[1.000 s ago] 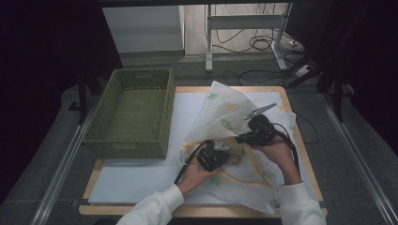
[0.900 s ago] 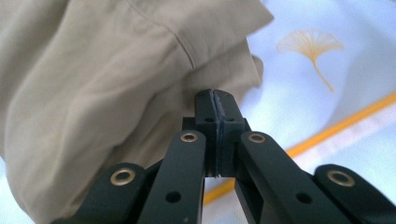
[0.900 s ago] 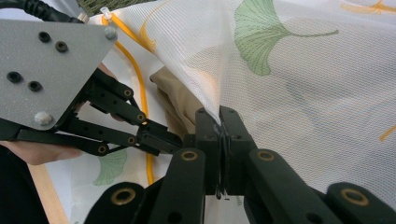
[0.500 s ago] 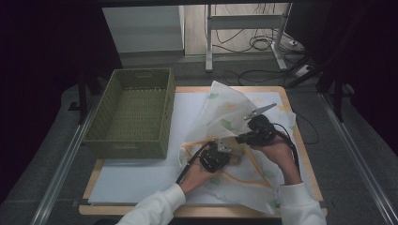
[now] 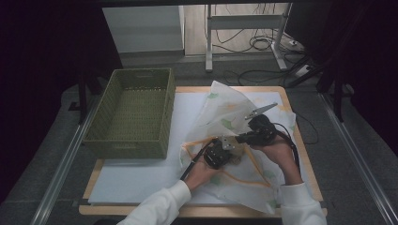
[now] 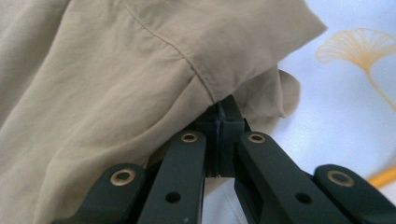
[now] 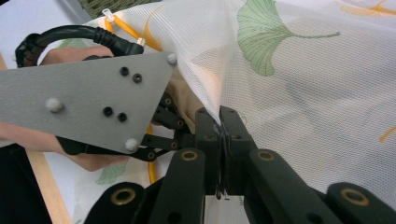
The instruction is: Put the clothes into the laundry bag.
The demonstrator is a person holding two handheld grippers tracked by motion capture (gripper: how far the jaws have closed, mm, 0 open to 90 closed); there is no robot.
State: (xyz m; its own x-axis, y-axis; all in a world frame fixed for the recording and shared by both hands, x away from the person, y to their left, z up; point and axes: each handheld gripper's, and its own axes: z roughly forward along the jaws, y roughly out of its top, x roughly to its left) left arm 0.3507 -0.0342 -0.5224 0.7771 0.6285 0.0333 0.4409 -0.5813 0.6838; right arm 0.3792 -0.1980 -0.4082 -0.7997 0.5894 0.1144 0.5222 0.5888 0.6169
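**Both grippers clamped at the mesh bag**

The left gripper (image 6: 219,116) has its jaws pressed together on a fold of beige cloth (image 6: 116,84), which sits at the opening of the white mesh bag (image 5: 225,117). The right gripper (image 7: 220,122) pinches the bag's mesh edge, lifting it just beside the left gripper. The bag, printed with leaves and trimmed in yellow, lies on the white table mat (image 5: 141,173). A green woven basket (image 5: 133,112) stands to the left, apart.

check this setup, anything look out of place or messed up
Nothing looks damaged or spilled. The mesh laundry bag lies rumpled with one flap lifted by the right tongs, while the left tongs pinch a beige garment.
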